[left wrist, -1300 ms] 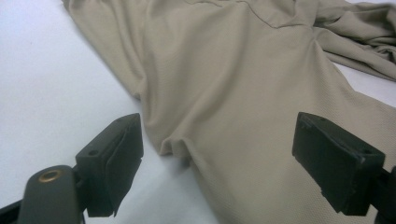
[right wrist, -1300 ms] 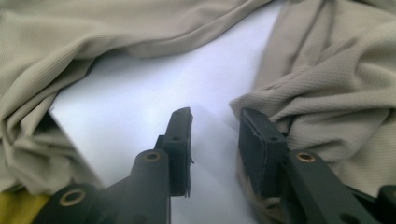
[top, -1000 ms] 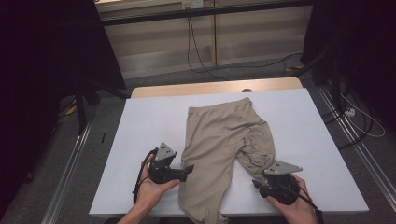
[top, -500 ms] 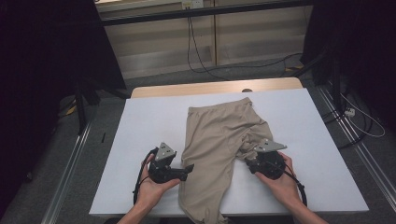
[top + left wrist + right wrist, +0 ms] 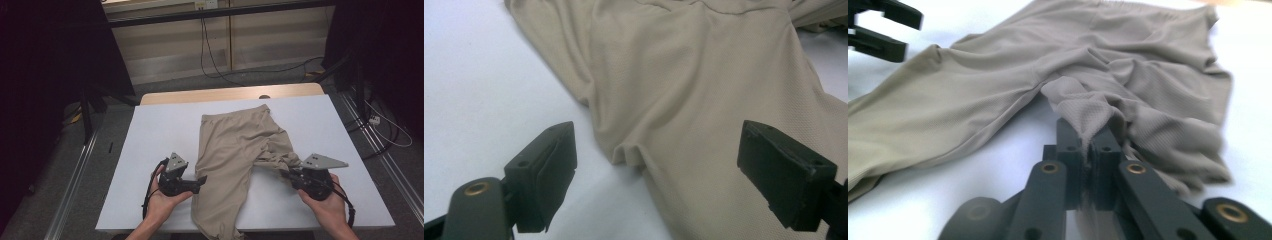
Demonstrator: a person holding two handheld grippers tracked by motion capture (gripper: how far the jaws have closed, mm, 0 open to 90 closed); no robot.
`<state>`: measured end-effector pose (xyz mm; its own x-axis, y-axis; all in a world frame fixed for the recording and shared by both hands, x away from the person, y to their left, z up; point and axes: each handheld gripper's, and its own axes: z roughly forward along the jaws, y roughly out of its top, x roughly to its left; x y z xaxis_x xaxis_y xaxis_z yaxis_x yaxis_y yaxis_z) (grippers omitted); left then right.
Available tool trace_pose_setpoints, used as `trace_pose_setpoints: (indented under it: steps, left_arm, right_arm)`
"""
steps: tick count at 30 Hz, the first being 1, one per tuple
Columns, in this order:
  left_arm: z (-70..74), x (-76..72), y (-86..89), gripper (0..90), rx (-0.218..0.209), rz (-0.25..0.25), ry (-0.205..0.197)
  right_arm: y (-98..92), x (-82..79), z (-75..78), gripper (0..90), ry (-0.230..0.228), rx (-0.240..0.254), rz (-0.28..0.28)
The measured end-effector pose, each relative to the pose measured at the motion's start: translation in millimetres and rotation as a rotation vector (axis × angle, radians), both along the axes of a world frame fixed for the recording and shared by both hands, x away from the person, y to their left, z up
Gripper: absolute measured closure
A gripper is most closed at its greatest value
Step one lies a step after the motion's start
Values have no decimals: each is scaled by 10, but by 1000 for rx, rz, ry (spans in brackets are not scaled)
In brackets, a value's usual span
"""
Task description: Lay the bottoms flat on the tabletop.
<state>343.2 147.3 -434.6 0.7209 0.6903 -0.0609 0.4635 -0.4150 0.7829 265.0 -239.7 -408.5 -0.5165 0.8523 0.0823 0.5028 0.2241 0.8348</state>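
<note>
A pair of beige trousers (image 5: 232,145) lies on the white table (image 5: 155,135), waist at the far side, one leg running to the front edge. The other leg is bunched up at the right. My right gripper (image 5: 291,173) has just been closing and is now shut on a fold of that bunched leg (image 5: 1083,107), which rises in a peak between its jaws (image 5: 1093,145). My left gripper (image 5: 202,180) rests at the left edge of the long leg, open; its jaws (image 5: 664,150) straddle a small crease in the cloth (image 5: 684,75) without touching it.
The table's wooden far edge (image 5: 225,94) shows beyond the white cover. Cables (image 5: 215,60) trail on the floor behind, and metal rails (image 5: 75,180) run along both sides. Bare white surface lies left and right of the trousers.
My right gripper went from the front right in to the bunched leg, closed on it, and has drawn it up and to the right. The left gripper has stayed put.
</note>
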Motion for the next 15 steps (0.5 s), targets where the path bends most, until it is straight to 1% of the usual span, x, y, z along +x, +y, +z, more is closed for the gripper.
trace_pose_setpoints:
  steps: [3,4,6,10,12,14,15]
  left_arm:
    - [-3,5,-3,163,3,2,2]
    - [-2,6,-3,163,4,0,3]
    - [-4,8,-4,163,5,1,4]
    - [-5,13,0,163,-1,4,6]
    - [-7,15,0,163,-1,4,7]
    - [-8,17,-4,163,-2,3,6]
    - [-11,21,-7,164,0,1,6]
  right_arm:
    - [-91,-100,76,875,-22,26,-5]
    - [-123,-112,117,875,-40,38,-12]
    - [-181,-115,213,875,-68,59,-19]
    - [-284,-118,395,873,-141,99,-45]
    - [-349,-121,480,873,-181,133,-66]
    - [-402,-99,529,872,-214,155,-90]
    - [-418,-72,532,871,-215,176,-100]
